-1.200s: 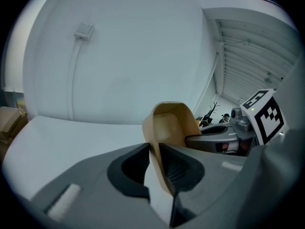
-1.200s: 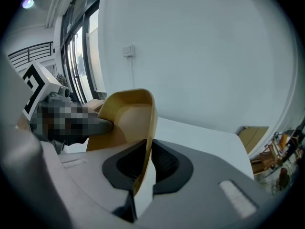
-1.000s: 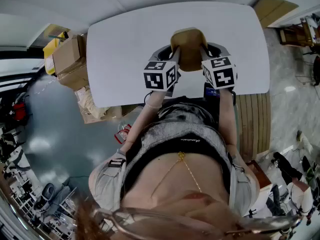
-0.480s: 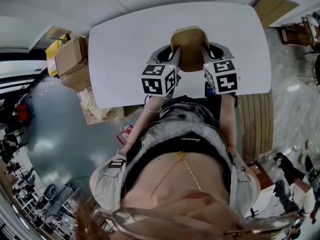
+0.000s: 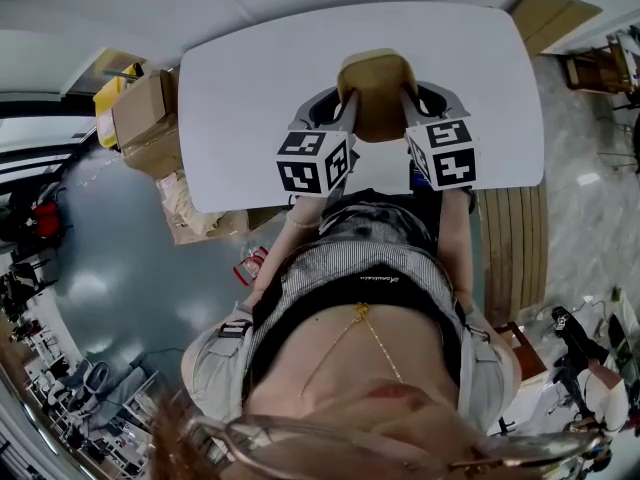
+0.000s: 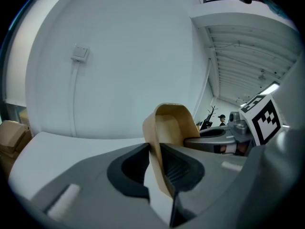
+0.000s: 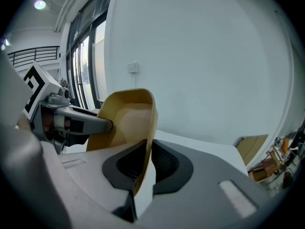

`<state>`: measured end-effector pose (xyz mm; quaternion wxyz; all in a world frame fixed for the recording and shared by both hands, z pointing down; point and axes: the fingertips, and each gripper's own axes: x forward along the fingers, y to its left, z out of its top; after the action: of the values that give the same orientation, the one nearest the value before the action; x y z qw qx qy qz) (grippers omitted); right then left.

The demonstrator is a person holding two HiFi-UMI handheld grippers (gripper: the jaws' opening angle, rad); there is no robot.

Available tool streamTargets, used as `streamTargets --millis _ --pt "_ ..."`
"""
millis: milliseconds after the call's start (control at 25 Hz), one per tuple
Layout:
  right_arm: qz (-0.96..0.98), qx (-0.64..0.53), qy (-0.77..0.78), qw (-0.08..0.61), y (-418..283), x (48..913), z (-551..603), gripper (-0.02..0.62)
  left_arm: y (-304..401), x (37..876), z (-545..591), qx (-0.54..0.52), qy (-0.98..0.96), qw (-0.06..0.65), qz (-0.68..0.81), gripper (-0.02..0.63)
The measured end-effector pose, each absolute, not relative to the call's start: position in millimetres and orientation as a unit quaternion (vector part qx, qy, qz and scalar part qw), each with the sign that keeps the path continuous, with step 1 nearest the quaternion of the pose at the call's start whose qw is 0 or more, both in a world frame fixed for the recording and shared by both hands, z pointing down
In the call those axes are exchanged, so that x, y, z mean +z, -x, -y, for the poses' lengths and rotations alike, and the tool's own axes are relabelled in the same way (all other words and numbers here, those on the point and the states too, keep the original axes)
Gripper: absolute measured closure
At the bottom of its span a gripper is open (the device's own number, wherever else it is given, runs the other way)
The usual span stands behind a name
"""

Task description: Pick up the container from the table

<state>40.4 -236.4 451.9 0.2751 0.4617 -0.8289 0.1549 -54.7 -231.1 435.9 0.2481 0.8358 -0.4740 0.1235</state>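
The container (image 5: 377, 88) appears light, thin-walled and flexible. The left gripper (image 6: 153, 151) and right gripper (image 7: 147, 154) each clamp an opposite side wall.

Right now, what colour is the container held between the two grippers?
Tan, a kraft-paper brown, plain with no print on the container. It shows best in the right gripper view.

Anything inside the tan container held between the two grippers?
Only bare tan inner walls show inside the container; no contents visible. The left gripper and right gripper clamp opposite walls, hiding its lowest part in their own views.
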Motion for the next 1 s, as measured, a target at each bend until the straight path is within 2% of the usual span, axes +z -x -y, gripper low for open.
streamTargets --millis 1000 --pt "0.841 0.148 -0.441 0.275 -47.0 450.7 237.3 0.545 47.9 434.6 227.8 0.119 -0.825 0.245 0.495 0.546"
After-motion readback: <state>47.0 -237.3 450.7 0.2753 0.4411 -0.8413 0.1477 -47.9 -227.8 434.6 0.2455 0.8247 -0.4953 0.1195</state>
